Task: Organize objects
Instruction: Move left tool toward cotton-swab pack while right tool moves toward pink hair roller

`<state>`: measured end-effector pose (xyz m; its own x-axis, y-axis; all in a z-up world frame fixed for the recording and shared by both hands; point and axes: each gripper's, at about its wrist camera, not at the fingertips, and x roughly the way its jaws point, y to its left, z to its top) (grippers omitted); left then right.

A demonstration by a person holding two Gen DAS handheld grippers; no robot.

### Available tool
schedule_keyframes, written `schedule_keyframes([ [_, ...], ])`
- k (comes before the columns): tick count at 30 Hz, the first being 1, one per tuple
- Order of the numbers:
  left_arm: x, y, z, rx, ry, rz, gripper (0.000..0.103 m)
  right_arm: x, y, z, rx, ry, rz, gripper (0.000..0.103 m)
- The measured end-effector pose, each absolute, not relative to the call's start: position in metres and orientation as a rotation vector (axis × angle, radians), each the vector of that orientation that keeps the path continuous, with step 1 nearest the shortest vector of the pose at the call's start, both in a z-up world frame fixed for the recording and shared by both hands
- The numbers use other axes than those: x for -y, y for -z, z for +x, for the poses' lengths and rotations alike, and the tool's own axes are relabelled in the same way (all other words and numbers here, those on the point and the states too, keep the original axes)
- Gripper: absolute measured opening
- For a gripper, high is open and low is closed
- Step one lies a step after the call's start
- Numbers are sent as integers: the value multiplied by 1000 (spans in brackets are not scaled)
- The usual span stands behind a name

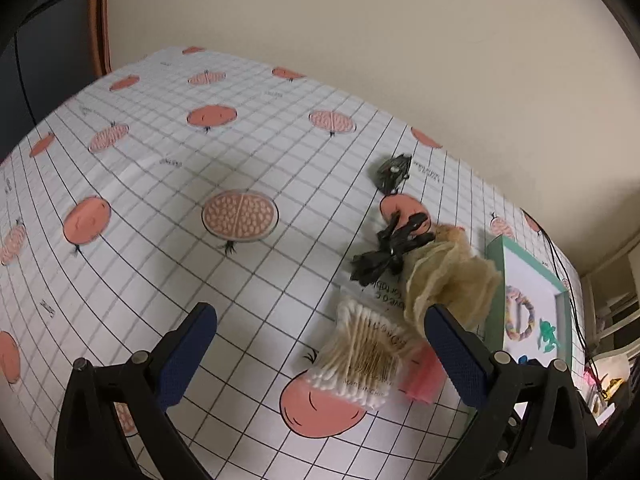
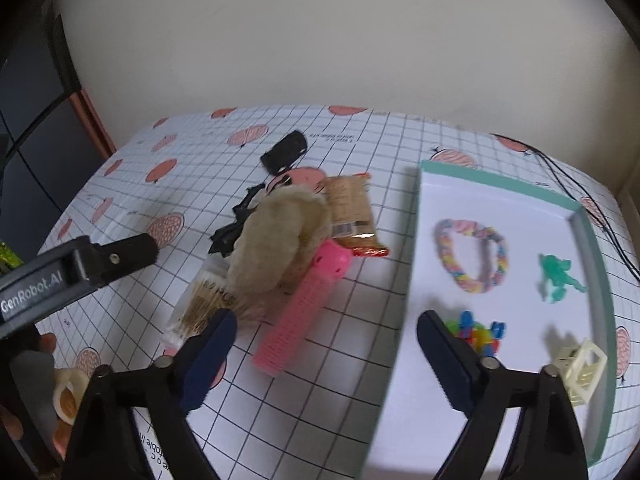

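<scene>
A loose pile lies on the gridded tablecloth: a beige fluffy scrunchie (image 2: 276, 248), a pink comb (image 2: 304, 308), a pack of cotton swabs (image 1: 364, 356), a black bow clip (image 1: 384, 248), a wrapped snack bar (image 2: 354, 216) and a small black object (image 2: 286, 152). My left gripper (image 1: 324, 352) hangs open just in front of the swabs. My right gripper (image 2: 328, 356) is open too, above the cloth between the comb and the green-rimmed tray (image 2: 500, 184). In the tray lie a braided ring (image 2: 472, 256), a green figure (image 2: 558, 272), colourful clips (image 2: 478, 332) and a cream claw clip (image 2: 582, 368).
A plain wall runs behind the table. A black cable (image 2: 580, 200) trails over the far right corner. A person's hand (image 2: 40, 360) holds the left tool at the lower left, beside a cream-orange ring (image 2: 70, 396). Bare cloth (image 1: 180, 180) stretches left of the pile.
</scene>
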<state>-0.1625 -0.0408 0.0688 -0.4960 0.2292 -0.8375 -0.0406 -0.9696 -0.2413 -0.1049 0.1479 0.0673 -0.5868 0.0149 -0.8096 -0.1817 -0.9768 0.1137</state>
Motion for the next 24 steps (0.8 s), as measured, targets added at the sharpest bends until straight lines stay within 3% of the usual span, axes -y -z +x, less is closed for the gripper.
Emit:
schedule_keyframes([
  [5, 35, -56, -165, 236, -2563, -1529, 103, -142, -56, -113, -281, -2678, -1418, 84],
  [14, 22, -39, -168, 199, -2503, -1567, 103, -139, -38, -128, -285, -2640, -1494, 68],
  [20, 8, -30, -169, 130, -2468, -1596, 101, -137, -29, -132, -285, -2619, -1537, 66],
  [24, 3, -24, -169, 99, -2452, -1619, 91, -137, -27, -131, -287, -2612, -1551, 58],
])
